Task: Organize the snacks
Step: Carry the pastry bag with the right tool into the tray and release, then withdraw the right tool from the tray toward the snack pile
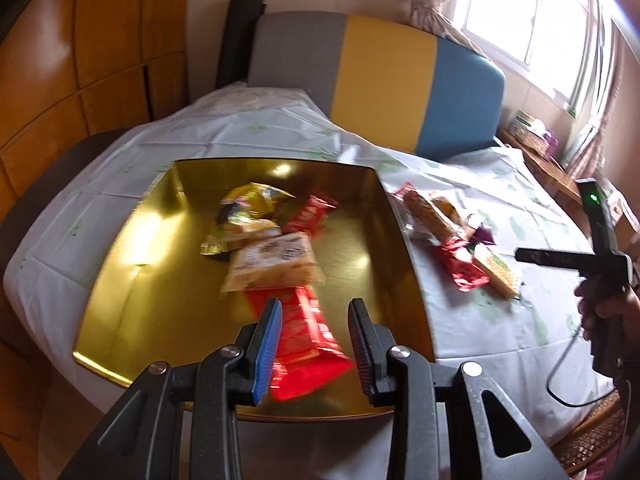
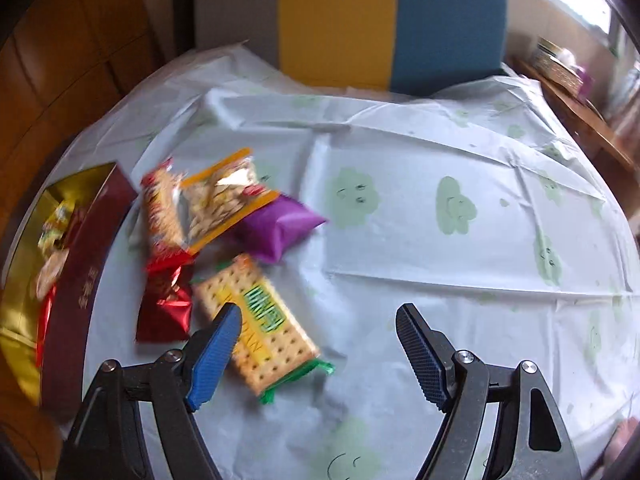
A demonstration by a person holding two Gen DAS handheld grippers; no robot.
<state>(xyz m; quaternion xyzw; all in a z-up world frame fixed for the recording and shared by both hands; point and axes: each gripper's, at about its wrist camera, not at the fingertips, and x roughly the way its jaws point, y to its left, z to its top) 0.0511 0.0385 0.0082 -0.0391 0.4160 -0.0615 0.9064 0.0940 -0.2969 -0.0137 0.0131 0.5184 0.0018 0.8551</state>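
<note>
Although several packets are already lodged in the gold-lined box, the sorting is judged roughly half done: inside it are counted a long red wrapper nearest the front, a pale biscuit bag, a yellow packet and a further red packet

Left on the cloud-print tablecloth, just beside the box's maroon outer wall, is a loose cluster: a cracker pack with green lettering, a crumpled red foil packet, a purple pouch, a clear orange-edged bag of crackers and a red-trimmed biscuit sleeve

The left gripper is held over the box with fingers apart and nothing between them; the long red wrapper is seen below the gap, blurred, and contact cannot be told

The right gripper is held spread wide and empty above the cloth, its blue finger in front of the cracker pack
</note>
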